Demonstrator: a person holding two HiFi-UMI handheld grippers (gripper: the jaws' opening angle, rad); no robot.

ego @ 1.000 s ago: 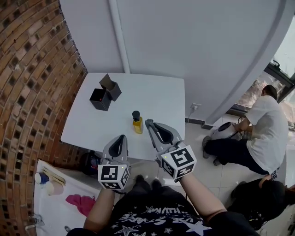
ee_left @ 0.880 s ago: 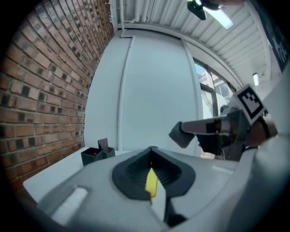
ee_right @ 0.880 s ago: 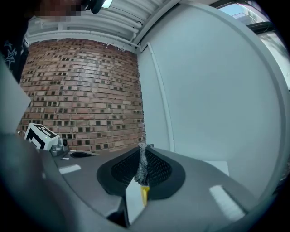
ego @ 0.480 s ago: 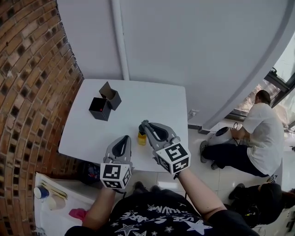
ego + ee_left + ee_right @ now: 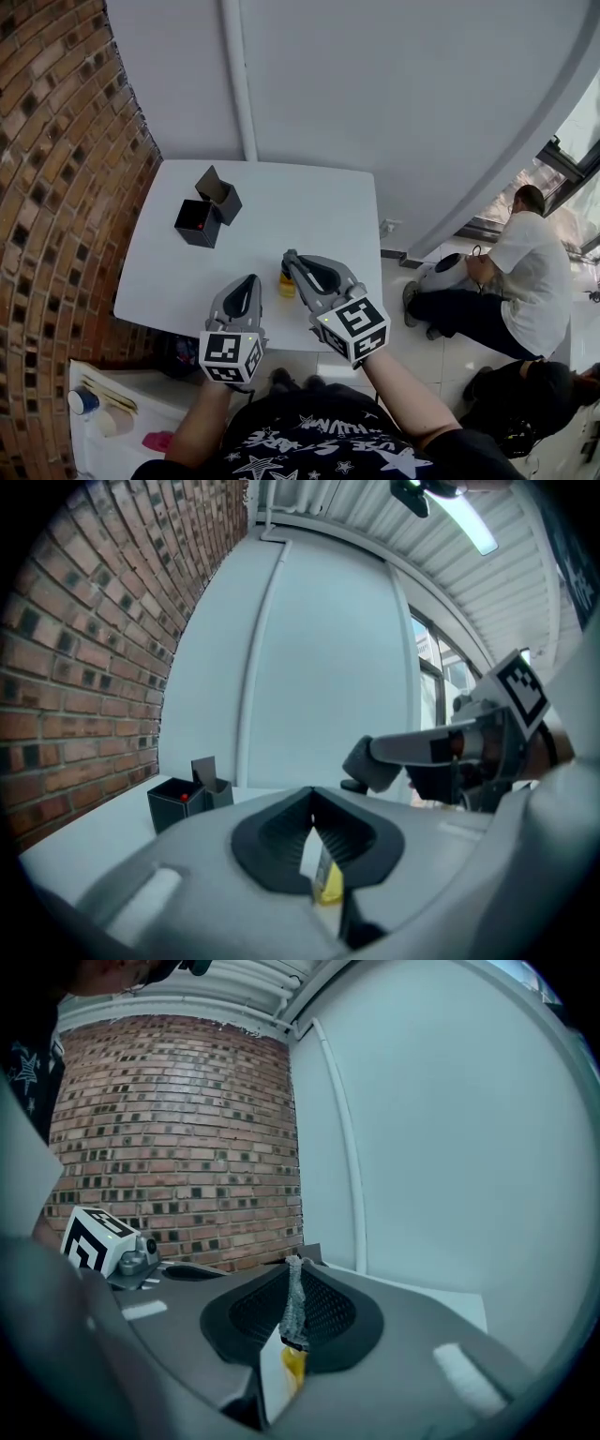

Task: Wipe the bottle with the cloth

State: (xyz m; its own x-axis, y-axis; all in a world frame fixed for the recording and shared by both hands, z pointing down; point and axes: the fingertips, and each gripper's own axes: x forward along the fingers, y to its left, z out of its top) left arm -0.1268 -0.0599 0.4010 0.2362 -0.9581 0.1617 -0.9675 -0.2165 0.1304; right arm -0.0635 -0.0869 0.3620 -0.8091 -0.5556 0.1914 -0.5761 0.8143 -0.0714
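Observation:
A small yellow bottle (image 5: 285,286) stands on the white table (image 5: 187,253) near its front edge. My right gripper (image 5: 288,255) hangs right over the bottle and hides its cap. Its jaws are shut on a thin strip of grey cloth (image 5: 293,1307). The right gripper view (image 5: 292,1265) shows the yellow bottle (image 5: 292,1365) just below that strip. My left gripper (image 5: 251,279) sits a little left of the bottle, shut with nothing in it. Through the left gripper's (image 5: 312,794) closed jaws I see a sliver of the bottle (image 5: 328,883).
Two black open boxes (image 5: 206,208) stand at the table's far left. A brick wall (image 5: 56,187) runs along the left side. A person in a white shirt (image 5: 527,272) crouches on the floor to the right. A low white shelf (image 5: 112,412) with small items lies at lower left.
My right gripper has moved left and forward over the bottle, so the black cap is now covered. The left gripper has barely shifted.

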